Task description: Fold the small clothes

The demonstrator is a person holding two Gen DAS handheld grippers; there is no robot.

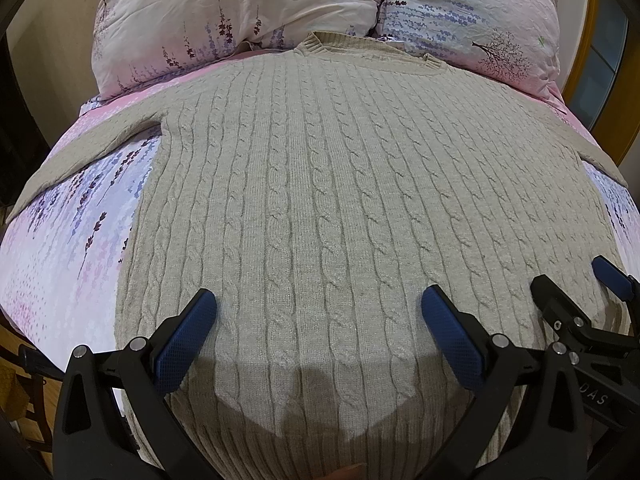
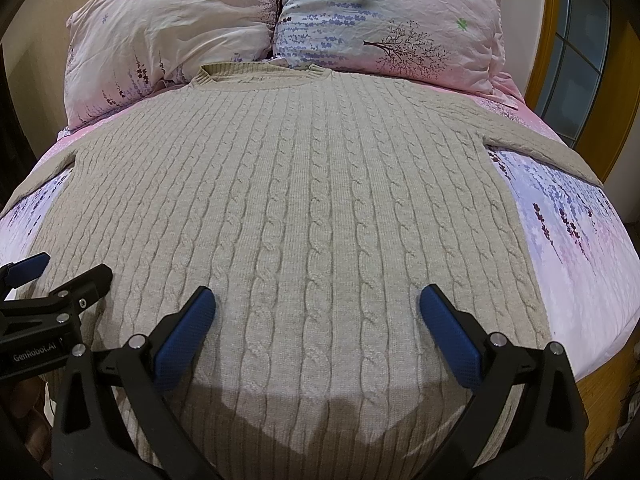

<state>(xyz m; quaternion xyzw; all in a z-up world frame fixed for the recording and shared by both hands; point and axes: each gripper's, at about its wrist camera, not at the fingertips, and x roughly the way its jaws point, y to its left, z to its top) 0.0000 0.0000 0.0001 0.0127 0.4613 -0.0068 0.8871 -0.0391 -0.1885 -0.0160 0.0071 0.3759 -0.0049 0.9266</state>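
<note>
Hovering above the near hem, both grippers stand spread wide with nothing between their pads. The left gripper (image 1: 319, 330) and the right gripper (image 2: 317, 330) sit side by side, close together, each showing at the edge of the other's view.

The sweater (image 1: 340, 208), a beige cable-knit, lies flat and face up on the bed (image 1: 60, 240). It stretches straight ahead of both grippers: hem nearest, beneath the blue pads, collar (image 2: 260, 70) farthest, touching the two pillows (image 2: 380, 20) at the head. Its long axis therefore runs directly away from the grippers, along the way their fingers point.

The left sleeve (image 1: 80, 148) trails outward and back toward the left gripper's side; the right sleeve (image 2: 540, 140) does the same on the right gripper's side. Each sleeve is nearer to the gripper of its own side. No fold is yet visible in the body.

Judgement: the task stands at its start. The hem lies directly below both grippers and is the closest edge to seize; the sleeves lie well out to either side and call for a lateral reach.

No containers are in view.
</note>
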